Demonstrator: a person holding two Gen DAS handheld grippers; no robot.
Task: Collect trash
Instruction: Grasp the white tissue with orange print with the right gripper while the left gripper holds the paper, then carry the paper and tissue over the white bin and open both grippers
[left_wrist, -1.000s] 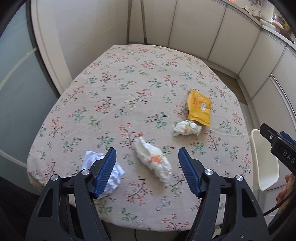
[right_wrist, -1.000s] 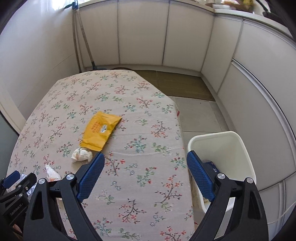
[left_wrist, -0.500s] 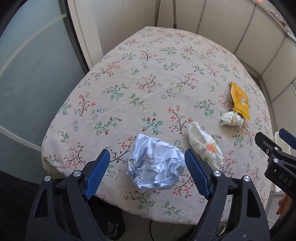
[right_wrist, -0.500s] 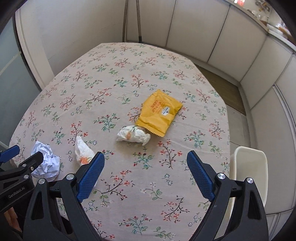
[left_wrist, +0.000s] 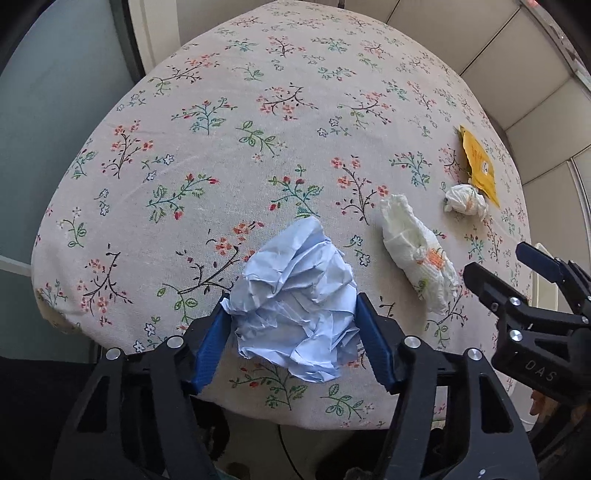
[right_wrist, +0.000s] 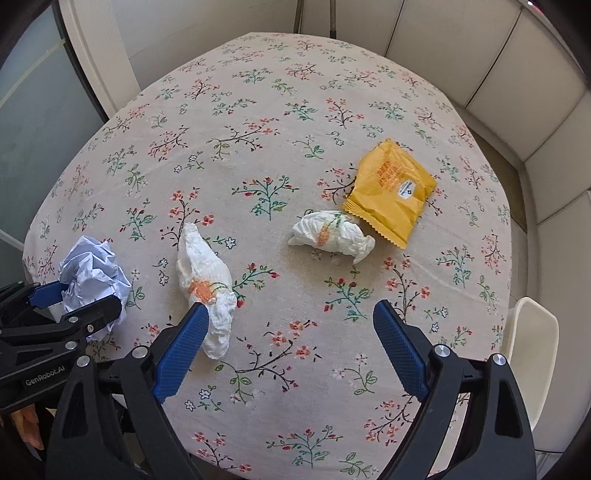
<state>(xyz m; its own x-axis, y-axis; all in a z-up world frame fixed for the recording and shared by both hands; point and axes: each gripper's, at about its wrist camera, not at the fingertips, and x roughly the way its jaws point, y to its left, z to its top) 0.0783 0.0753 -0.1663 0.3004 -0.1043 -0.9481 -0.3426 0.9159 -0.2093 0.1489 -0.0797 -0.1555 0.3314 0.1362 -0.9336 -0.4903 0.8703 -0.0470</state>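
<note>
Left tool (left_wrist: 291, 325): closed in on the crumpled blue paper (left_wrist: 295, 299), both blue pads (left_wrist: 208, 345) pressed against its sides; ball bulging past the tips toward the far side.
Right tool (right_wrist: 288, 354): spread wide, gripping nothing; hovering over the near middle of the surface (right_wrist: 258, 110).
Blue paper, place: near-left corner of the surface, close to the edge; seemingly touching the cloth, lift not yet evident.
Long white wad (right_wrist: 205, 284): just left of the right tool's left pad (right_wrist: 177, 354), its near end beside that pad rather than between the two; long axis running far-left to near-right across the cloth.
Small white wad (right_wrist: 330, 234): farther off, roughly ahead of the right tool's gap; touching or almost touching the yellow wrapper (right_wrist: 391, 192).
Yellow wrapper, place: far right, flat, one corner toward the small wad.
White bin (right_wrist: 532, 354): off the right edge of the surface, below it, on the right tool's side; well apart from the blue paper.
Deciding relation: bin to the right, held paper at the far left, so likely a carry across the whole near edge, past the right tool.
Nearer arm for the long wad: right, needing a small shift left to straddle it across its narrow width.
</note>
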